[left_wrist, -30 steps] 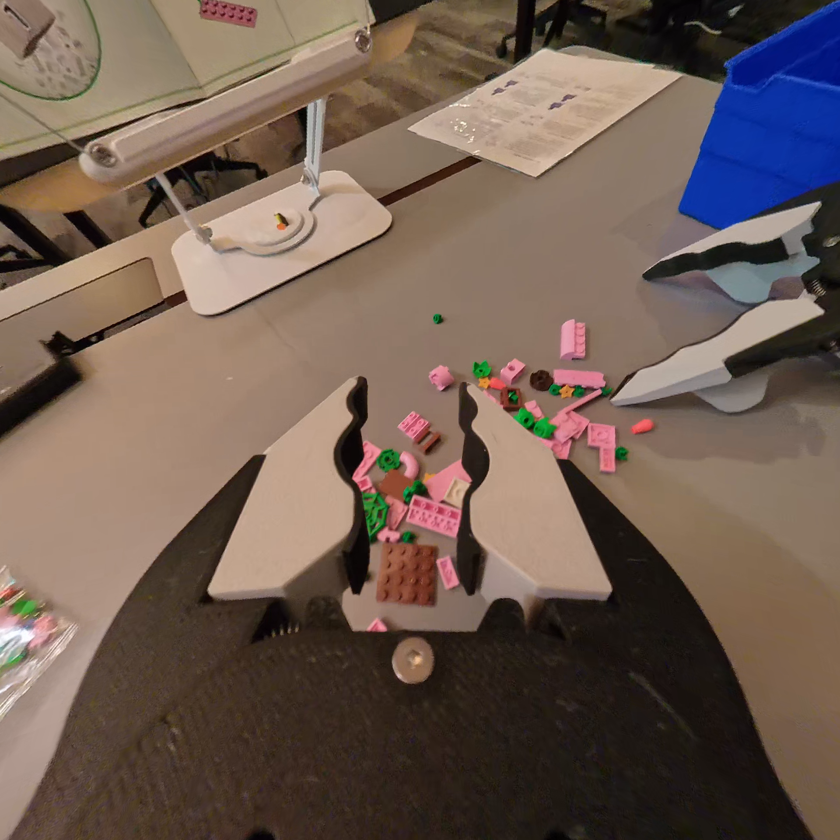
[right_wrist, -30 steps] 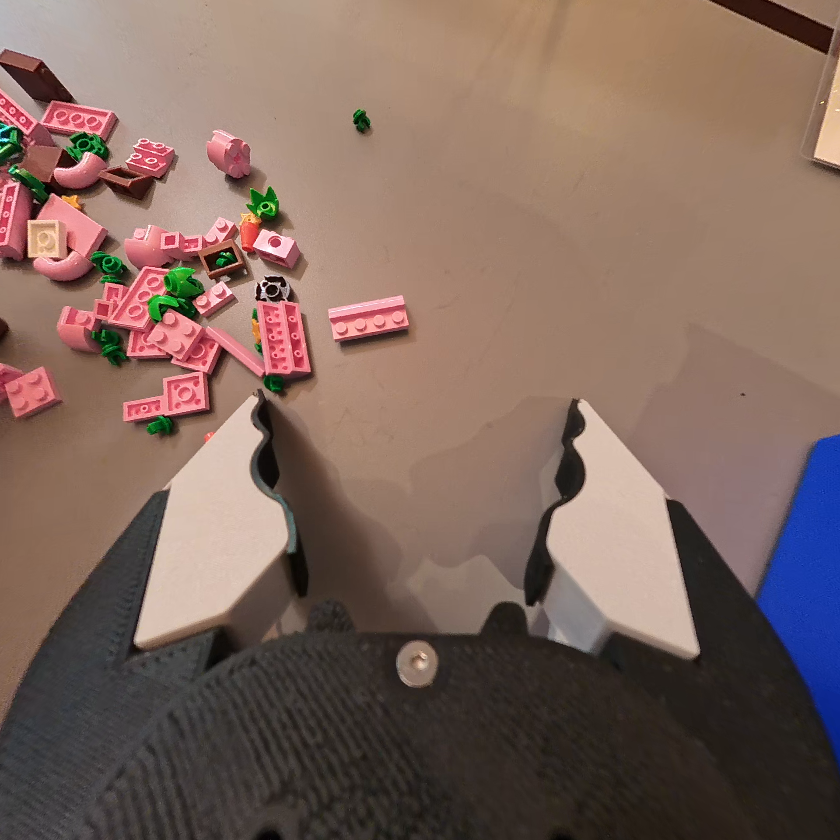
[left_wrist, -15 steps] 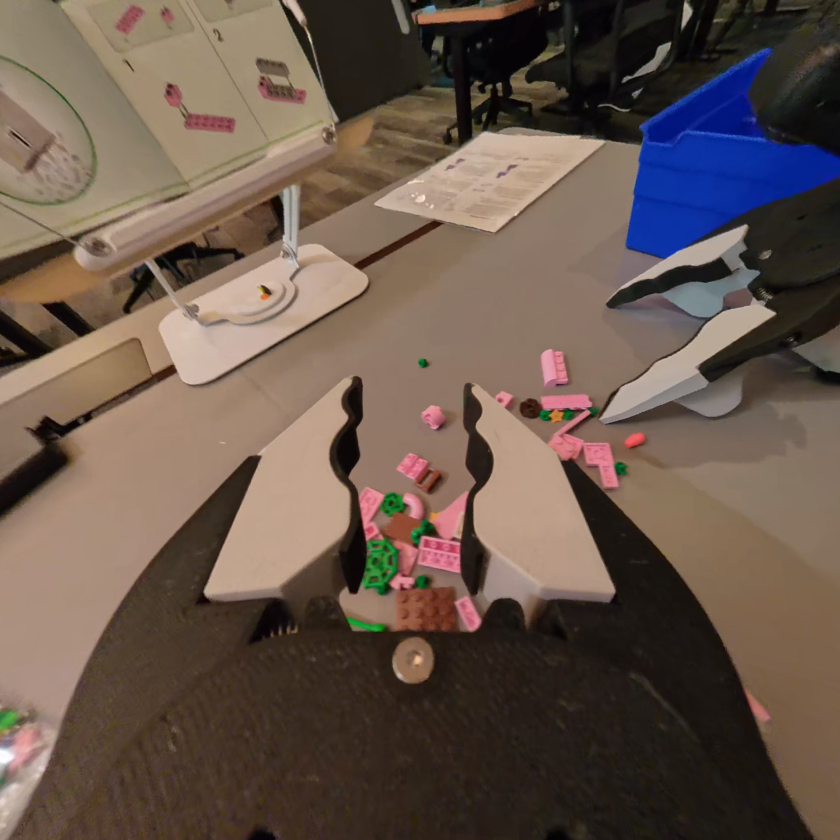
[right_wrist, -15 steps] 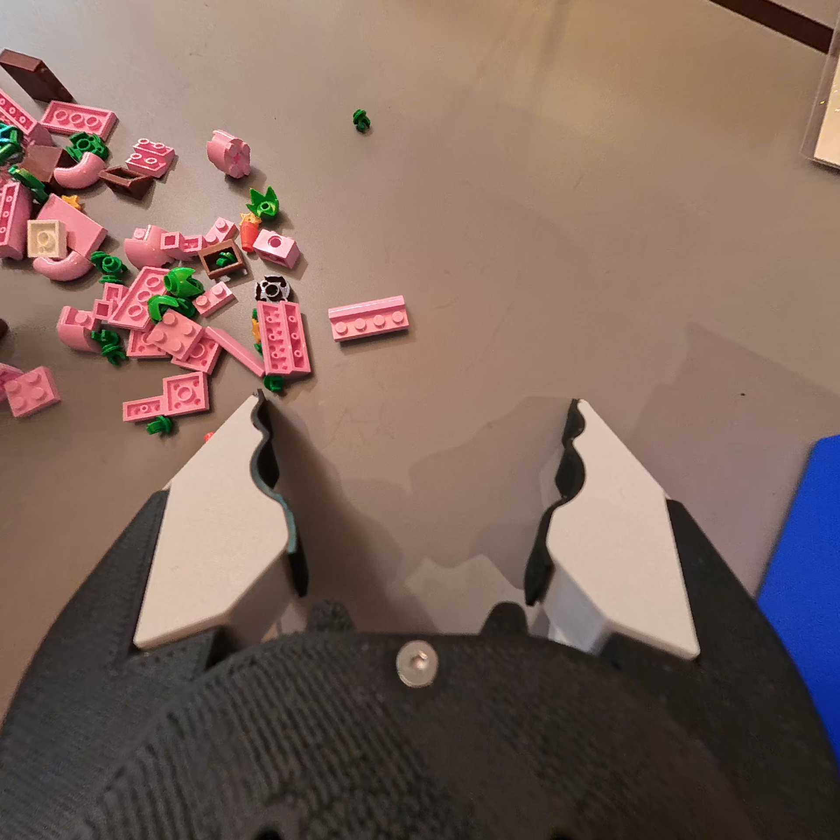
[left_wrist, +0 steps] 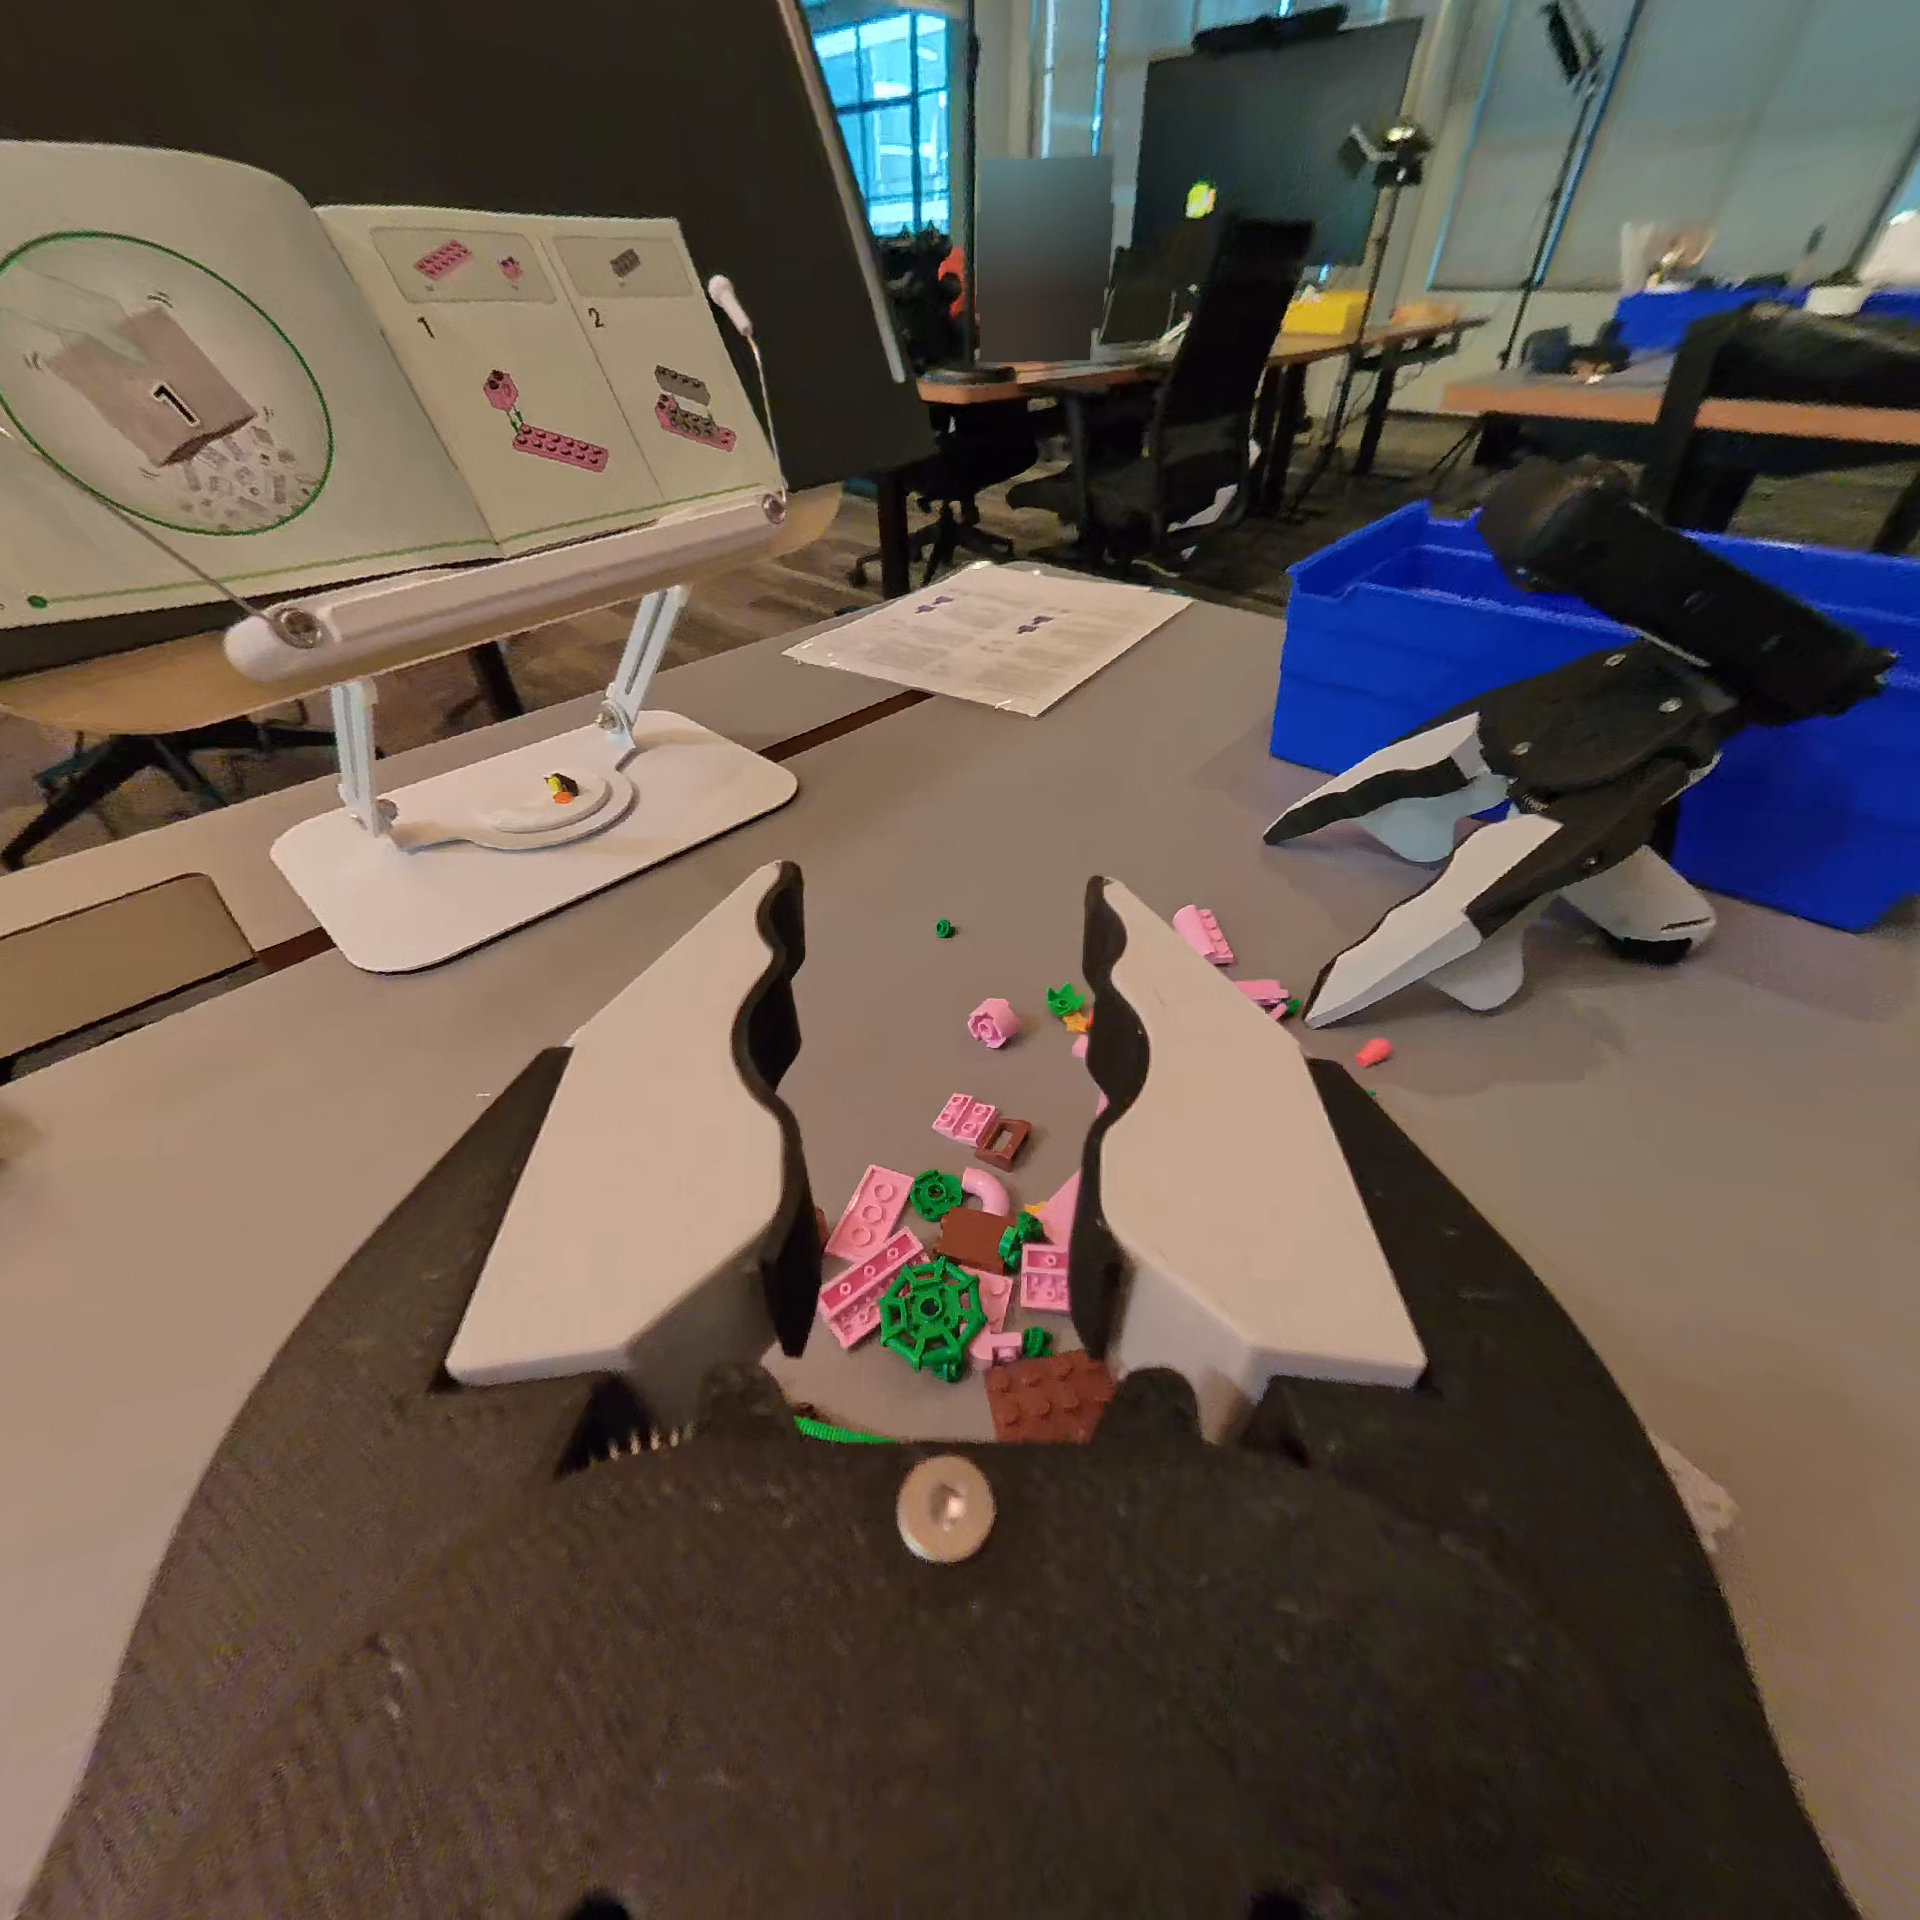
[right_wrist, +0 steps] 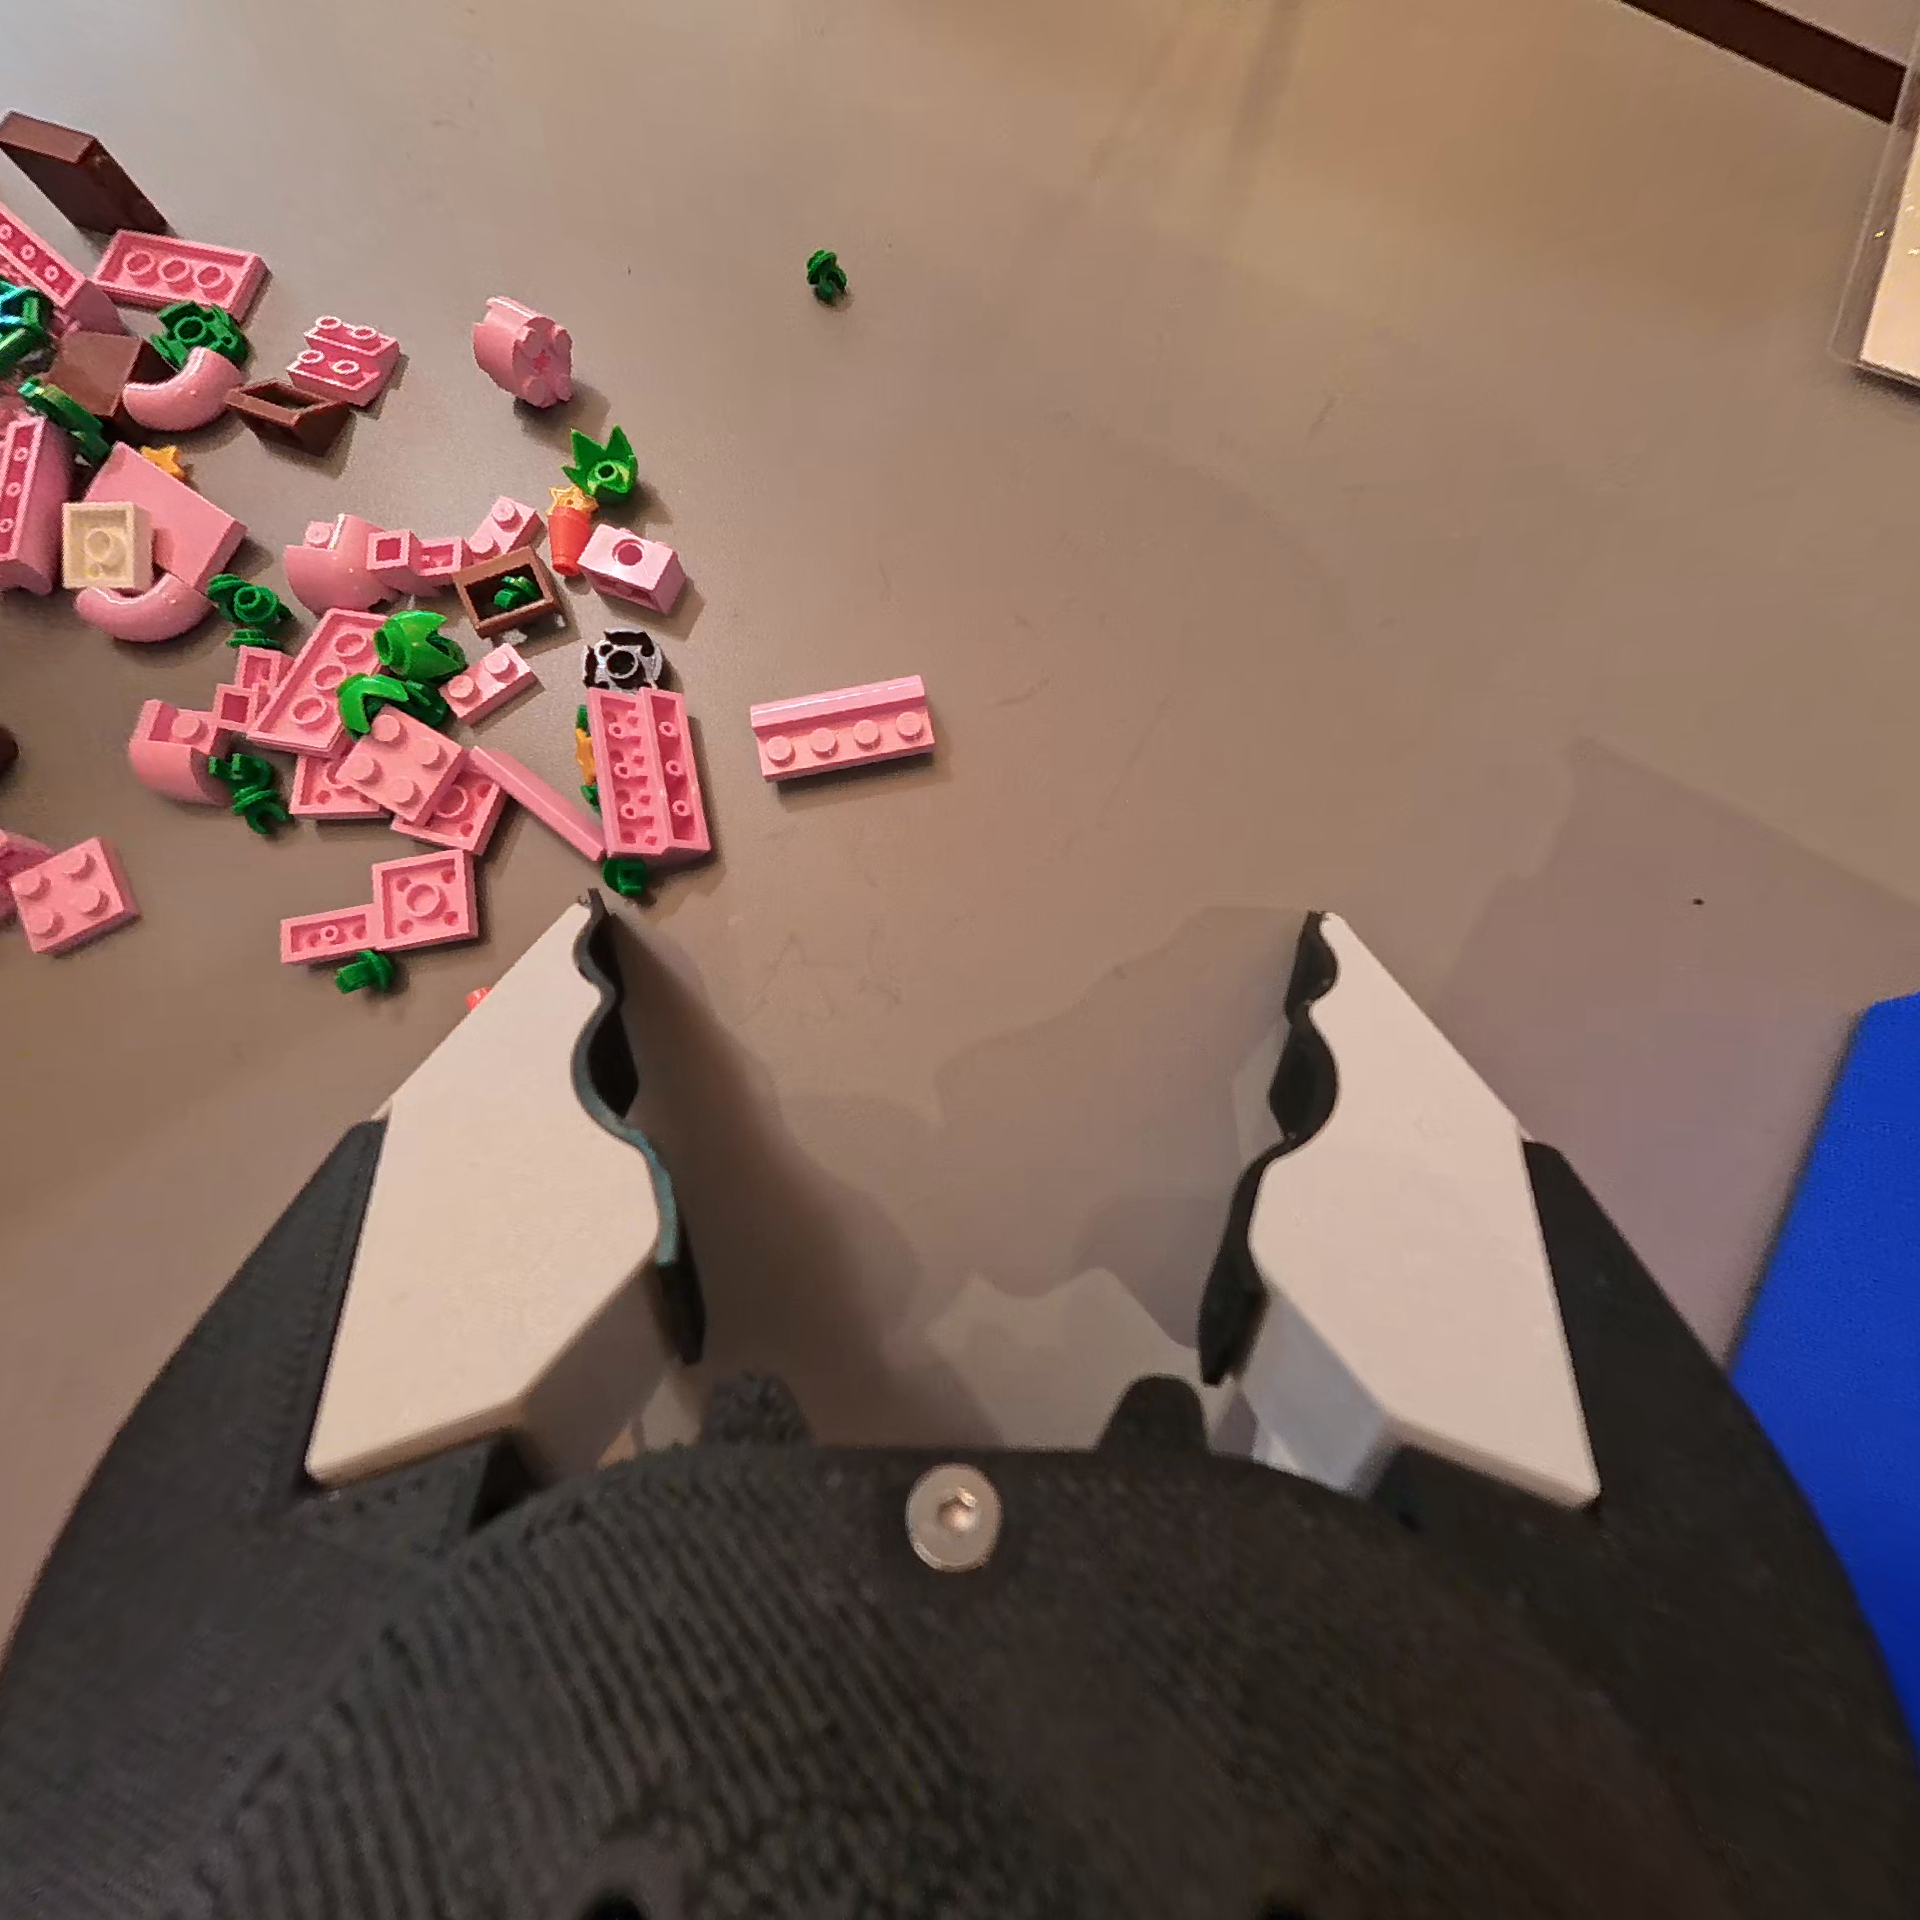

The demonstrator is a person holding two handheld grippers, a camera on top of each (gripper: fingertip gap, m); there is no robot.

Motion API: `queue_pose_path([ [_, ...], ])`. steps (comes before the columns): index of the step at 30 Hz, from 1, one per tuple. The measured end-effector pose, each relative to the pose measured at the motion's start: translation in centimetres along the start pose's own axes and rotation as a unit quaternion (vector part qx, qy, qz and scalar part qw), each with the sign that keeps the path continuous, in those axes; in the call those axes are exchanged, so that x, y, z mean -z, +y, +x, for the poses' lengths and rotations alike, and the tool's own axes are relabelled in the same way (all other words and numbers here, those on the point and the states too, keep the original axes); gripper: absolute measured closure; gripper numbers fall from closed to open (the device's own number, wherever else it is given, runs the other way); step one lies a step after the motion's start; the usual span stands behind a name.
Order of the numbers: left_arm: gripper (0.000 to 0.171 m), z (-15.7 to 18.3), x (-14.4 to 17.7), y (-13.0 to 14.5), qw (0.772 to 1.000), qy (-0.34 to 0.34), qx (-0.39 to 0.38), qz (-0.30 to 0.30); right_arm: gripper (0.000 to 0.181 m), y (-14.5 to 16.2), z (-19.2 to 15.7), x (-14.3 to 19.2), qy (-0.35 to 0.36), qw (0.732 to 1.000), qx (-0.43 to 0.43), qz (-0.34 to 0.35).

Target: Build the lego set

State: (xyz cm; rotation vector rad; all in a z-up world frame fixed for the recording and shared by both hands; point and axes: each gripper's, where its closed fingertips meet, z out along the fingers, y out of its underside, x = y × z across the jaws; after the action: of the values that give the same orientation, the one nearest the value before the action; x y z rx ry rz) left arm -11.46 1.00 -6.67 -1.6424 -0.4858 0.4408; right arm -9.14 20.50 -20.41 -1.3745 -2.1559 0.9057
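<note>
The loose lego pieces [left_wrist: 940, 1262] lie in a pile on the gray table [left_wrist: 312, 1195]. My left gripper [left_wrist: 940, 914] hangs right over the pile, partly open and holding nothing. My right gripper [right_wrist: 951, 925] is wide open and empty too. From it, the pile sits far and to the left. The long pink brick [right_wrist: 646, 774] points away from that gripper's left tip, so I think the right is nearer to it.

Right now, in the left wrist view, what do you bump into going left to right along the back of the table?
Instruction booklet on its white stand → sheet of paper → right tool → blue bin.
</note>
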Motion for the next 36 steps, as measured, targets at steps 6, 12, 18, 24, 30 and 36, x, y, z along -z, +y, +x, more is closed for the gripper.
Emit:
queue_pose_path([
  [6,0.123,0.3,1.9,1.6,1.0,0.007,-0.003,-0.004,0.052,-0.2,-0.2,-0.2,-0.018,1.0,0.018,-0.001],
  [12,0.122,-0.3,2.9,0.4,1.0,-0.005,-0.011,0.016,0.022,-0.5,0.8,-1.4,-0.045,0.998,0.045,-0.02],
  [18,0.123,-1.9,2.8,1.8,1.0,-0.017,0.004,0.001,0.022,-0.5,0.9,-1.5,-0.044,0.998,0.045,-0.019],
  [24,0.123,-3.4,3.3,2.0,0.999,-0.03,0.022,0.01,0.096,-4.0,-0.7,-0.1,-0.116,0.991,0.066,0.025],
  [30,0.123,-3.8,2.9,3.1,0.999,-0.036,0.026,-0.006,0.098,-9.6,-5.5,2.3,-0.152,0.963,0.155,0.159],
  [36,0.113,-4.1,2.5,3.5,0.997,-0.071,-0.002,-0.019,0.098,-9.7,-6.3,2.8,-0.025,0.95,0.216,0.222],
])
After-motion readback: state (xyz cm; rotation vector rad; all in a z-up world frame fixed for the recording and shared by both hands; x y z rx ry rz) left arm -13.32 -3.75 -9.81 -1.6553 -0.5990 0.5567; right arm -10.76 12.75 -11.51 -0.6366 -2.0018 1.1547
